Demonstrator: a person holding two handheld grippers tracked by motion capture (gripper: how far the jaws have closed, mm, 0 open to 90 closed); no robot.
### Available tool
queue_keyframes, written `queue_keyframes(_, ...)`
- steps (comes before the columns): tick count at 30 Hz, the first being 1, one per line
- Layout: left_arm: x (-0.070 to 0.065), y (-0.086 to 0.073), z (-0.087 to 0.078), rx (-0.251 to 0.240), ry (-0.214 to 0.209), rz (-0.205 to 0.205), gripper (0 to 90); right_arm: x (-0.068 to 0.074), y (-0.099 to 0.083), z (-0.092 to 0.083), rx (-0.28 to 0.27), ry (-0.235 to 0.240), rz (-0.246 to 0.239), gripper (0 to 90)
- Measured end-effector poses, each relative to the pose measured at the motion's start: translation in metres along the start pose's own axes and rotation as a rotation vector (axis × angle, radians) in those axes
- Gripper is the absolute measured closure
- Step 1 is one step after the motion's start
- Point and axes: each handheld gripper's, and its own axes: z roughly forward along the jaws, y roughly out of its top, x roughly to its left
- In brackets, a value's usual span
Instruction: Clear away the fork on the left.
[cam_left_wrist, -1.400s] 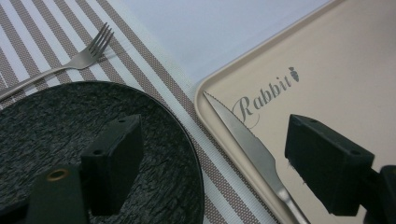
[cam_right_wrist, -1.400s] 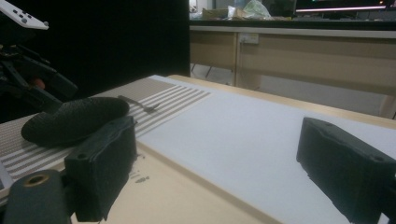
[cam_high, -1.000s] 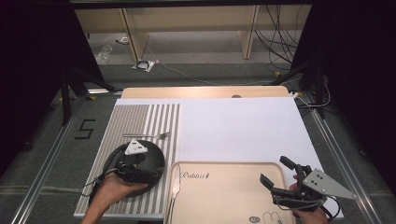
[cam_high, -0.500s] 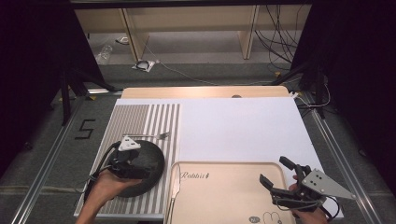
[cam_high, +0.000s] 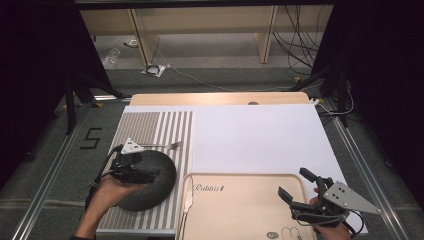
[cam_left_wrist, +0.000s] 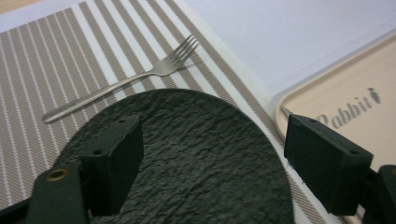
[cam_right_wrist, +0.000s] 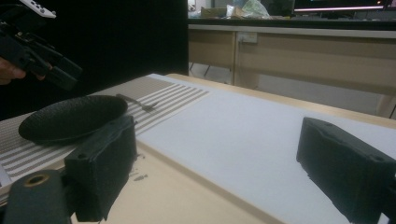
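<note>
A round dark slate plate (cam_high: 155, 187) lies on the striped placemat (cam_high: 150, 127) at the near left. A hand holds my left gripper (cam_high: 150, 173) low over the plate's left part, open, with nothing between its jaws; in its own view the left gripper (cam_left_wrist: 215, 140) frames the plate (cam_left_wrist: 196, 158). A steel fork (cam_high: 160, 146) lies on the mat just beyond the plate. My right gripper (cam_high: 295, 182) hovers open over the right end of the beige tray (cam_high: 240, 210), holding nothing. From the right gripper (cam_right_wrist: 219, 140) I see the plate (cam_right_wrist: 70, 116) and the fork (cam_right_wrist: 135, 101) farther off.
A table knife (cam_high: 186, 200) lies along the tray's left rim, beside the plate. A white sheet (cam_high: 260, 135) covers the table beyond the tray. The wooden table edge (cam_high: 215, 98) runs along the far side, with floor and cables behind it.
My left hand and gripper have drawn back to the left, uncovering more of the plate. The right gripper has stayed where it was.
</note>
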Motion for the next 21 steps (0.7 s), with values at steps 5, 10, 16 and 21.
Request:
queue_keyframes(5, 0.01, 0.01, 0.005, -0.003, 0.017, 0.01, 19.8, 0.0, 0.0, 0.001, 0.007, -0.003, 0.006, 12.9)
queue_keyframes(10, 0.025, 0.02, 0.013, -0.004, 0.009, 0.022, 20.2, 0.0, 0.0, 0.0, 0.001, -0.004, 0.009, 12.9)
queue_keyframes(16, 0.039, 0.027, 0.023, 0.014, 0.021, 0.031, 20.5, -0.001, 0.0, 0.001, 0.004, -0.005, 0.011, 13.0)
queue_keyframes(21, 0.052, 0.032, 0.034, 0.04, 0.031, 0.026, 20.6, 0.0, 0.0, 0.001, 0.007, -0.003, 0.01, 13.0)
